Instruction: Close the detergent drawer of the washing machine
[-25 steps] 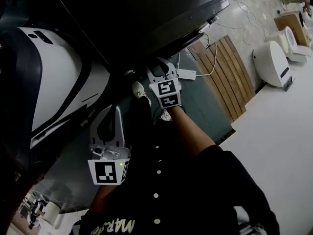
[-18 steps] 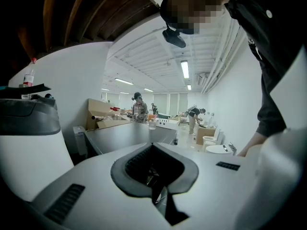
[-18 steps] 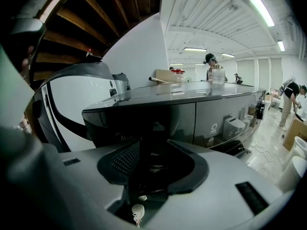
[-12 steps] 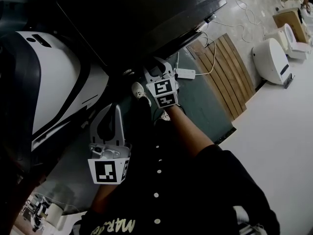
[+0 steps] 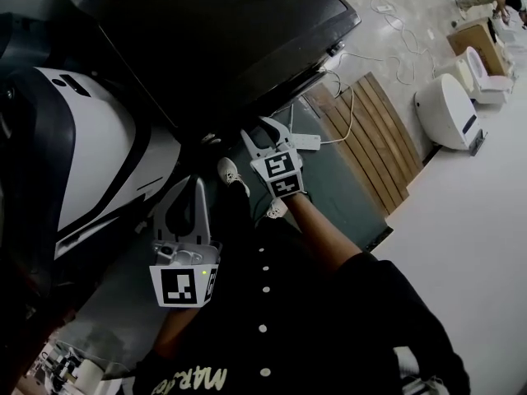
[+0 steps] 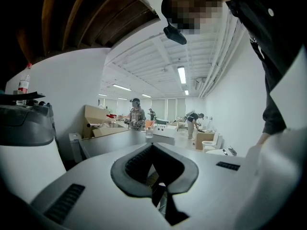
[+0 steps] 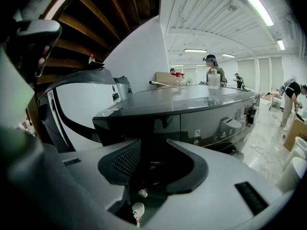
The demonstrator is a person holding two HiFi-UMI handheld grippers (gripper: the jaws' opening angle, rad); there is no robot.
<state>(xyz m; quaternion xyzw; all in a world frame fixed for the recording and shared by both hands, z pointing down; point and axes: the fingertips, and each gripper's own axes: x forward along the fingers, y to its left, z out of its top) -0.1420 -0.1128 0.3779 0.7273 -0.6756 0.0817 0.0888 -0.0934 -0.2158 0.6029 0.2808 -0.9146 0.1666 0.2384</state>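
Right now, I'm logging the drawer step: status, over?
Left gripper shut, empty. Right gripper open, jaws just closing slightly, nothing between. Washer front flush, no drawer sticking out. Nothing in the way.

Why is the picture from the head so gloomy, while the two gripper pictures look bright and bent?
Head view: underexposed, so the dark washing machine and the black sleeve almost merge; only the pale floor reads bright. Left gripper view: the wide-angle lens bows the ceiling into curves. Right gripper view: the same bowing, and the ceiling lights glare.
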